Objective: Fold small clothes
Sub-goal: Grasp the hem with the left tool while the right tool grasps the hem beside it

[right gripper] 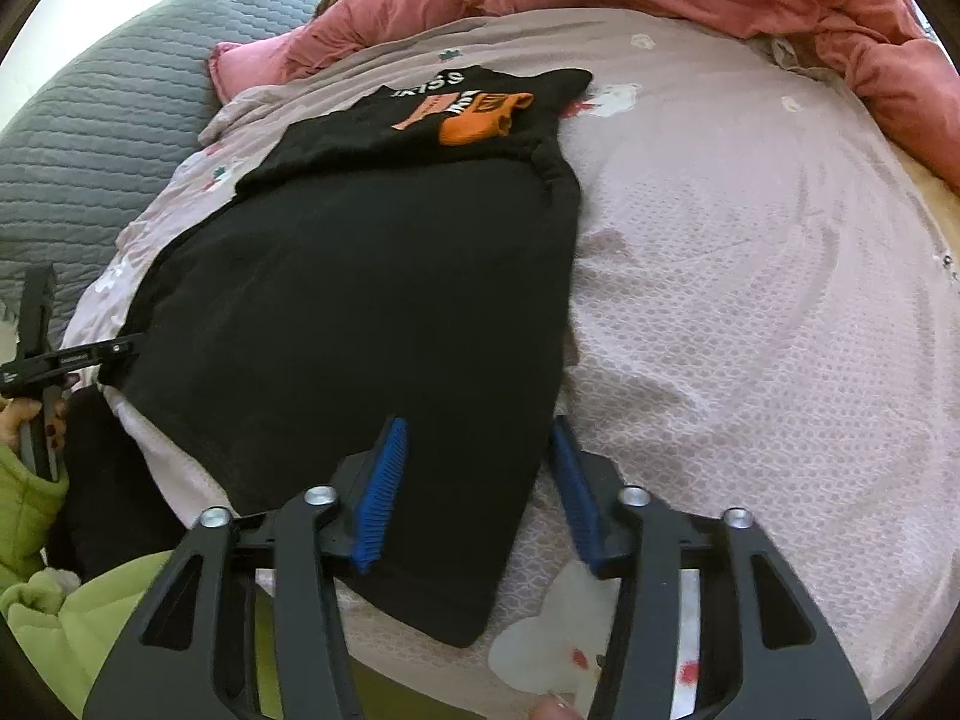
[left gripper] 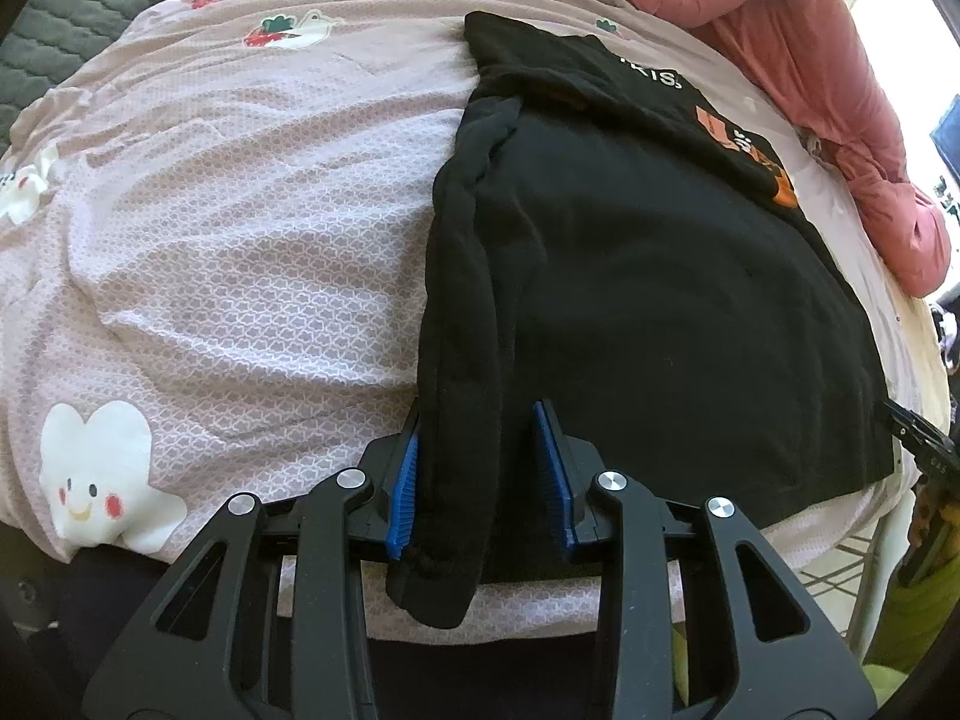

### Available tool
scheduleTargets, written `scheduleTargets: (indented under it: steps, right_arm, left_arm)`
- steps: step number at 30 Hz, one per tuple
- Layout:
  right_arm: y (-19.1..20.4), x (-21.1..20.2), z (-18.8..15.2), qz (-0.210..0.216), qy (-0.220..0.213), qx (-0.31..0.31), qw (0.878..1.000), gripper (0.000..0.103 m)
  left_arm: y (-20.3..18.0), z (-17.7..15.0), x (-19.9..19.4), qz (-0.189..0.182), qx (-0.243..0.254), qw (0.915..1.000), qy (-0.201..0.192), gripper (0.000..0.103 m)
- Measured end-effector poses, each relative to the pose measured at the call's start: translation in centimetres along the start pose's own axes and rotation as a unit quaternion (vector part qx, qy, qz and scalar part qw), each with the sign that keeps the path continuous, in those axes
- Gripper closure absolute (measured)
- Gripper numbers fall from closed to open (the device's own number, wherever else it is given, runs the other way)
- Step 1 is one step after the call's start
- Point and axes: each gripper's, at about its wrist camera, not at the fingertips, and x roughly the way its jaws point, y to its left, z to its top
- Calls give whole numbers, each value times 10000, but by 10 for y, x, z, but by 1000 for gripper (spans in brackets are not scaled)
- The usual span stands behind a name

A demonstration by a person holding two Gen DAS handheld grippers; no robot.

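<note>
1. A pale pink bedsheet with a small scale pattern and cartoon prints point(left gripper: 240, 252) covers the bed, with a rumpled salmon-pink padded quilt point(right gripper: 750, 6) bunched along its far side and a grey quilted cover point(right gripper: 102, 138) beyond it.
2. The black long-sleeved top with an orange and white chest print point(right gripper: 360, 300) lies flat on the sheet, its long axis running straight away from both tools: hem at the near edge of the bed, printed part farthest off.
3. The black sleeve folded lengthwise along the garment's side point(left gripper: 462, 360) runs along the same axis, its cuff hanging just over the near edge.
4. The left gripper point(left gripper: 483, 480) stands wide apart, blue pads either side of that sleeve and not pressing it; it is the nearer tool to the sleeve.
5. The right gripper point(right gripper: 477, 492) is likewise spread wide, straddling the opposite hem corner, one pad over the cloth and one over the sheet.
6. My reading: with both at the hem, the coming fold would carry the near end away toward the print.
7. White letters on the print read roughly "KIS" from the left wrist view; the wording inside the orange block is too small to make out.
</note>
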Motion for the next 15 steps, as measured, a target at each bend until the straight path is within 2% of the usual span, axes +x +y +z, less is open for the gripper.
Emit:
scheduleTargets:
  steps: [2, 4, 8, 15]
  right_arm:
    - [1, -1, 1, 64, -6, -53, 10000, 86]
    - [2, -4, 1, 101, -57, -46, 9999, 93]
    - [1, -16, 5, 223, -277, -20, 9994, 94]
    - [3, -41, 22, 351, -768, 10, 9964, 94]
  left_arm:
    - [-1, 0, -1, 48, 24, 10000, -39, 79]
    - [-2, -1, -3, 150, 48, 9998, -91, 87]
    - [-2, 1, -9, 161, 40, 9997, -202, 99]
    - [-3, 10, -39, -79, -37, 9979, -647, 100]
